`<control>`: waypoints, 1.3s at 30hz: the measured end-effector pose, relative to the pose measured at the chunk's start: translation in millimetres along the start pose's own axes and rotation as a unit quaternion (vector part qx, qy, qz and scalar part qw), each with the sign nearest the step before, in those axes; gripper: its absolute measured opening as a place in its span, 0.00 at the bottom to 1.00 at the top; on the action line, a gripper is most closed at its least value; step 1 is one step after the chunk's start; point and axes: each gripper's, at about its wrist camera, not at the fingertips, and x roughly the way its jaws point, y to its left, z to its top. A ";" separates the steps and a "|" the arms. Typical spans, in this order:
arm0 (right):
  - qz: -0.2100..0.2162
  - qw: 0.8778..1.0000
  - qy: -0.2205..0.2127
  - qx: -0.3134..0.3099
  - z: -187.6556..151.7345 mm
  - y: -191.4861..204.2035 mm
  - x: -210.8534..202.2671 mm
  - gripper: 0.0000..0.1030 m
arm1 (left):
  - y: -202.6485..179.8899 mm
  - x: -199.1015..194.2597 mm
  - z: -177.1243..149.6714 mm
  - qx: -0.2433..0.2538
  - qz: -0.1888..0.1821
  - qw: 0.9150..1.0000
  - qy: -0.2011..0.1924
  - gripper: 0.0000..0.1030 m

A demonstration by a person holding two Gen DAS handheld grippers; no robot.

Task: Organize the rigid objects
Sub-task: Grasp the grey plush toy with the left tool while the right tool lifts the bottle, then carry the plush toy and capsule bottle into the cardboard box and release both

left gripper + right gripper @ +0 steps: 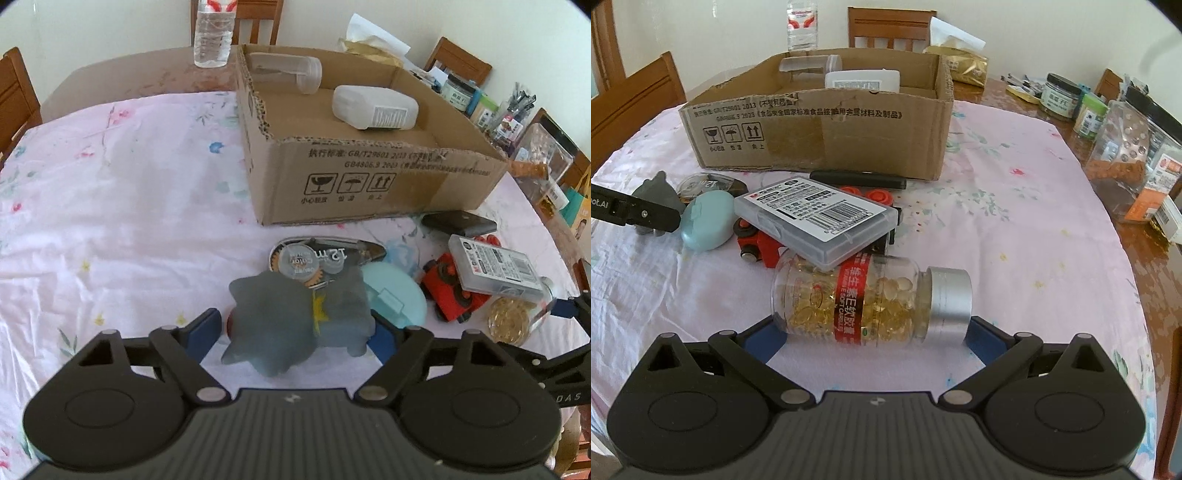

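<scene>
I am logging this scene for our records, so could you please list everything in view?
cardboard box: 1, brown, far centre of table
white containers: 2, translucent, inside box
grey toy: 1, between left fingers
tape dispenser: 1, clear and black, behind toy
round case: 1, light blue, right of toy
red toy vehicle: 1, under clear case
clear case: 1, labelled, resting on vehicle and bottle
capsule bottle: 1, clear, silver cap, lying between right fingers
black case: 1, in front of box
water bottle: 1, clear, behind box
tablecloth: 1, pink floral
jars and packets: several, right table edge
chairs: several, wooden
left gripper: open
right gripper: open
</scene>
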 end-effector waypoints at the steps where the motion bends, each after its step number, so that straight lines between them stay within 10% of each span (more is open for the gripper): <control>1: -0.002 1.000 0.000 0.004 0.9 0.7 -0.2 1.00 | -0.5 -0.2 0.2 0.001 0.000 1.000 0.000 0.80; 24: -0.029 0.999 -0.010 0.020 8.4 2.8 -3.7 1.00 | -2.4 -0.6 4.2 0.014 -0.014 1.000 0.000 0.72; 39: -0.037 0.999 -0.008 0.002 14.0 7.8 -5.9 0.98 | -9.1 -10.1 -9.0 0.022 0.053 0.998 -0.010 0.76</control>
